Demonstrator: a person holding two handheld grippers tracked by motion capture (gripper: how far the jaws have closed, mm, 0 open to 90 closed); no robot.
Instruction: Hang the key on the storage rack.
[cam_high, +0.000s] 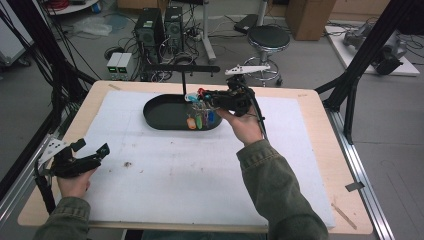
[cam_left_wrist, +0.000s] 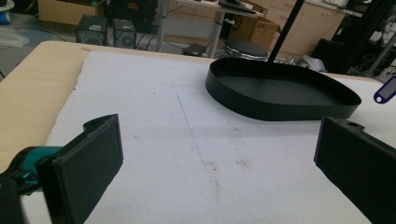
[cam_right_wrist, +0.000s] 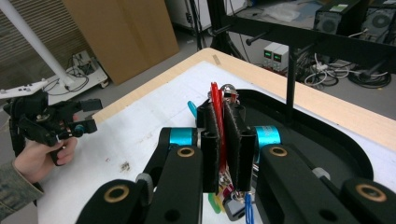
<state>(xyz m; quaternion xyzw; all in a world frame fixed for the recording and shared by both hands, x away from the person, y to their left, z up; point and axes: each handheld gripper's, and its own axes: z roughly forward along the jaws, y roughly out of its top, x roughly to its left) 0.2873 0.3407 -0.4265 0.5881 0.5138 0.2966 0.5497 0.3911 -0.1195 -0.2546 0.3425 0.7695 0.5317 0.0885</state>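
- The right gripper (cam_high: 204, 95) is clenched on a red tag (cam_right_wrist: 215, 109) belonging to a bunch of key tags (cam_high: 199, 119). The pads pinch the flat tag between them, so the rest of the bunch hangs freely below.
- The bunch hangs over the black tray (cam_high: 159, 116), beside the thin upright post (cam_high: 183, 83) that carries a crossbar (cam_high: 182, 68). Green, orange and blue tags dangle under the gripper, apparently clear of the tray floor.
- A grip at the top of the bunch keeps the ring end near the gripper. This probably suits hanging the bunch on the crossbar, or lowering it into the tray.
- The left gripper (cam_high: 92, 151) is released, with nothing between its pads. It rests low near the left edge of the counter (cam_high: 320, 150), well apart from the tray, which keeps it out of the working hand's way.
- A white sheet (cam_high: 190, 170) covers most of the counter and bears the tray.
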